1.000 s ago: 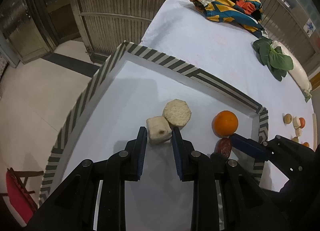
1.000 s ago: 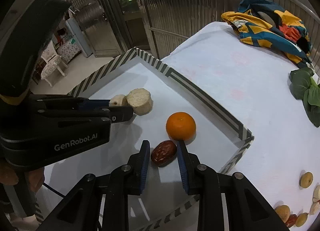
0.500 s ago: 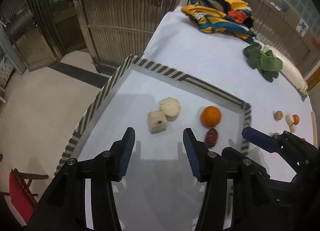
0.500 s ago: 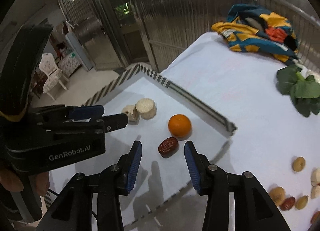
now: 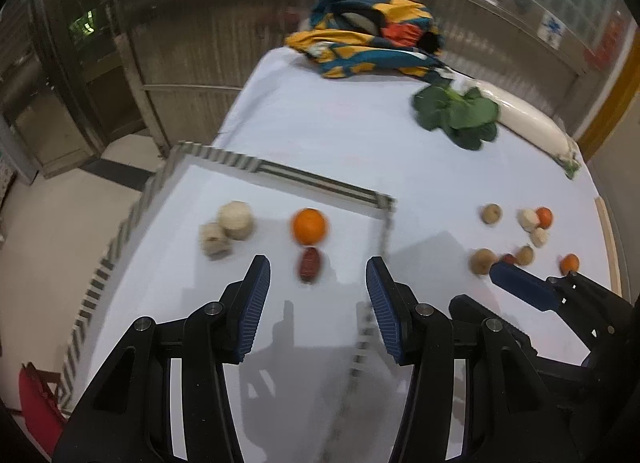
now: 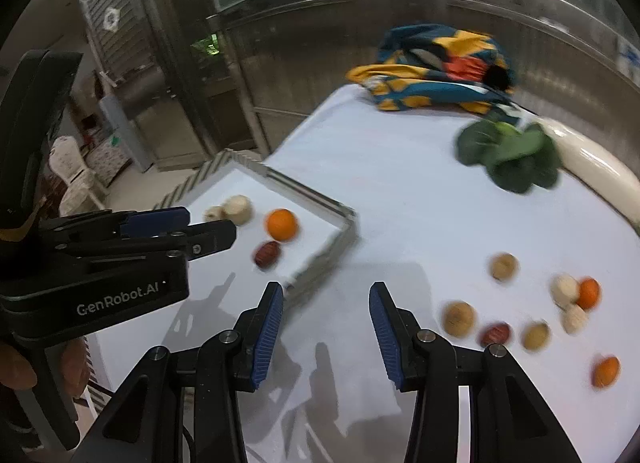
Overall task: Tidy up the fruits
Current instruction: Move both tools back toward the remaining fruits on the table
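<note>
A white tray with a striped rim (image 5: 316, 183) (image 6: 320, 199) holds an orange (image 5: 308, 226) (image 6: 282, 224), a red date (image 5: 309, 263) (image 6: 267, 254) and two beige chunks (image 5: 236, 220) (image 6: 239, 210). My left gripper (image 5: 318, 277) is open and empty, raised above the tray near the date. My right gripper (image 6: 326, 303) is open and empty, above the tray's right corner. Several loose fruits lie on the cloth to the right, among them a brown round one (image 6: 460, 318) (image 5: 482, 261), a date (image 6: 496, 333) and a small orange (image 6: 589, 293) (image 5: 544, 216).
A white cloth covers the table (image 5: 340, 119). At its far end lie a colourful folded fabric (image 5: 368, 39) (image 6: 436, 67), a leafy green (image 5: 456, 115) (image 6: 512, 155) and a white radish (image 5: 532, 123). The floor drops off left of the tray.
Both grippers have opened wider, let go of the beige chunk and the date, and pulled back and up from the tray. The view has swung right toward the loose fruits.
</note>
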{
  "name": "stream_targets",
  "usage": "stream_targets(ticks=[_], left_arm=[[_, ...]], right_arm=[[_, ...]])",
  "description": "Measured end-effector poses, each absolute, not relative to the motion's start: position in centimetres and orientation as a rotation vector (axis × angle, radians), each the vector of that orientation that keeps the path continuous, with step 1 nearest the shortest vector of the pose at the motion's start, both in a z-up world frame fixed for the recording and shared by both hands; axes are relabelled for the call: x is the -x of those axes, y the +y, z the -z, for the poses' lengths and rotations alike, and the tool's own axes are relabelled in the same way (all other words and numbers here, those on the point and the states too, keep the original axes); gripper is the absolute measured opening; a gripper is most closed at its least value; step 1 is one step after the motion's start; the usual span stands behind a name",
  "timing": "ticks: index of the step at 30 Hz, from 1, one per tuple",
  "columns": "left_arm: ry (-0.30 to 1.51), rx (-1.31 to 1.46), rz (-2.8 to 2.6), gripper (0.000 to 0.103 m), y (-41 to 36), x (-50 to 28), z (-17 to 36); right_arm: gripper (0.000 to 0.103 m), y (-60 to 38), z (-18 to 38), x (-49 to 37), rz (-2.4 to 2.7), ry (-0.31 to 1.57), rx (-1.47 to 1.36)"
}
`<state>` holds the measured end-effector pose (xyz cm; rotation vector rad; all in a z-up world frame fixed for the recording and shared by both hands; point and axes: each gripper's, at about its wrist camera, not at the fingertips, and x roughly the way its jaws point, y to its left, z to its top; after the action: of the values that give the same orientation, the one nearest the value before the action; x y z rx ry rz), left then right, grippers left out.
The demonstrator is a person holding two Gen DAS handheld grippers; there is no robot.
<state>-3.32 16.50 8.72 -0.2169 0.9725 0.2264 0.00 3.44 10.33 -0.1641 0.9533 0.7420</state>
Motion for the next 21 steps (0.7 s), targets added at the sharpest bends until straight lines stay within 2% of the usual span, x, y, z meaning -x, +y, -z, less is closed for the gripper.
stream_targets(ticks=[13, 21], left_arm=[[0.967, 0.125, -0.102, 0.05, 7.1, 1.4, -9.3], [0.978, 0.095, -0.064, 0.05, 3.9, 1.1, -9.0]], right_arm=[[0.044, -6.9, -10.5, -0.6, -0.565, 0.971, 0.103], [0.044, -11.4, -10.1, -0.4, -0.503, 0.989, 0.061]])
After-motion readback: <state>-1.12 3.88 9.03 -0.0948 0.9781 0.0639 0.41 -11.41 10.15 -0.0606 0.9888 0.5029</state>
